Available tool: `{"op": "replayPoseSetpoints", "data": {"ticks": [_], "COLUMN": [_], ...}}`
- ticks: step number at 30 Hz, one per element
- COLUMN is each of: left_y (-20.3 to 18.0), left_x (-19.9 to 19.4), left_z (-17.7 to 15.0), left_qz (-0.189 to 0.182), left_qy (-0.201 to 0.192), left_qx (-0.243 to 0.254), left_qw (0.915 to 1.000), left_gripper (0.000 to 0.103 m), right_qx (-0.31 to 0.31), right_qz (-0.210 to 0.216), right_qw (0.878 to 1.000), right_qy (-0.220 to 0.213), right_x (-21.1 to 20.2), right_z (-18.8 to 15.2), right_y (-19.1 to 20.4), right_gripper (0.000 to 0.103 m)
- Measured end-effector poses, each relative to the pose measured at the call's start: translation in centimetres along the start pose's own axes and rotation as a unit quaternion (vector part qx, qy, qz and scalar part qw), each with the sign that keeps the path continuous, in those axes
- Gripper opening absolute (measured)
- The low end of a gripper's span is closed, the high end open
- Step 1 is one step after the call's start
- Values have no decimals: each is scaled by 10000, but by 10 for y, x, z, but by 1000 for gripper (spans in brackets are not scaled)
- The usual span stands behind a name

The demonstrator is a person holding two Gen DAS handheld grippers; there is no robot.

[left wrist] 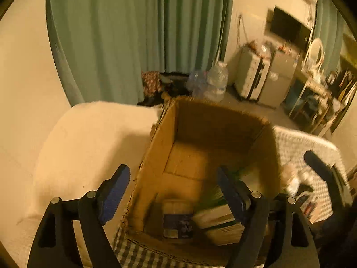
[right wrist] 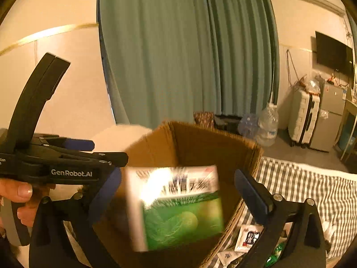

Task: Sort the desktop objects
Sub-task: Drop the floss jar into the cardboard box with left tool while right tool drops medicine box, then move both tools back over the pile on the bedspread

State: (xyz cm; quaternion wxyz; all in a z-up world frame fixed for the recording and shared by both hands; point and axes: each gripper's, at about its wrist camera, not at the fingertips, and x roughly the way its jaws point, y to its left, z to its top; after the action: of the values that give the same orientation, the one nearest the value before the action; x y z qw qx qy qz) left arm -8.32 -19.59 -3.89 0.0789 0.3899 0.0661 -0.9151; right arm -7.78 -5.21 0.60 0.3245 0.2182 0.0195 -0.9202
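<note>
Gaping right fingers (right wrist: 252,192) (wide) — green book (right wrist: 178,207) untouched.

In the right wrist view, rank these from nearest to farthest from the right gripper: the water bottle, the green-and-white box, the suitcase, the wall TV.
1. Green-and-white box: blurred, between the open fingers of the right gripper, over the cardboard box.
2. Water bottle: on the floor beyond the cardboard box, right of centre.
3. Suitcase: upright, farther right by the wall.
4. Wall TV: high on the far right wall.

checked cloth (right wrist: 312,185) under cardboard box (right wrist: 196,143), small packets (right wrist: 248,237) beside it
</note>
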Motion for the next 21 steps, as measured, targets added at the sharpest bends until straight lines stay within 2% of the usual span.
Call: {"op": "replayPoseSetpoints", "data": {"ticks": [5,6,8,13,17,21], "left_y": [1,2,0,-6,-14,-18], "left_x": [-29,-32,-44,-65,-81,-96], "left_z": [9,11,14,21,22,22], "left_qz": [-184,-216,-320,-341,-183,-388], "left_qy": [-397,-443,-589,-825,-1015,-1126], "left_qx": [-134,-132,-111,-148,-198,-329], "left_qw": [9990,9987,9977,9959,9945,9923], "left_gripper": [89,92,103,103,103,103], "right_qx": [-69,-85,-89,-179,27,-52], "right_qz": [-35,-67,-114,-380,-453,-664], "right_qw": [9994,9992,9990,9968,9955,9931], "right_qy": [-348,-388,-418,-675,-827,-968], "right_x": [-22,-25,-32,-54,-76,-102], "right_z": [16,19,25,36,50,61], "right_y": [2,4,7,11,5,4], "right_gripper": [103,103,103,103,103,103]}}
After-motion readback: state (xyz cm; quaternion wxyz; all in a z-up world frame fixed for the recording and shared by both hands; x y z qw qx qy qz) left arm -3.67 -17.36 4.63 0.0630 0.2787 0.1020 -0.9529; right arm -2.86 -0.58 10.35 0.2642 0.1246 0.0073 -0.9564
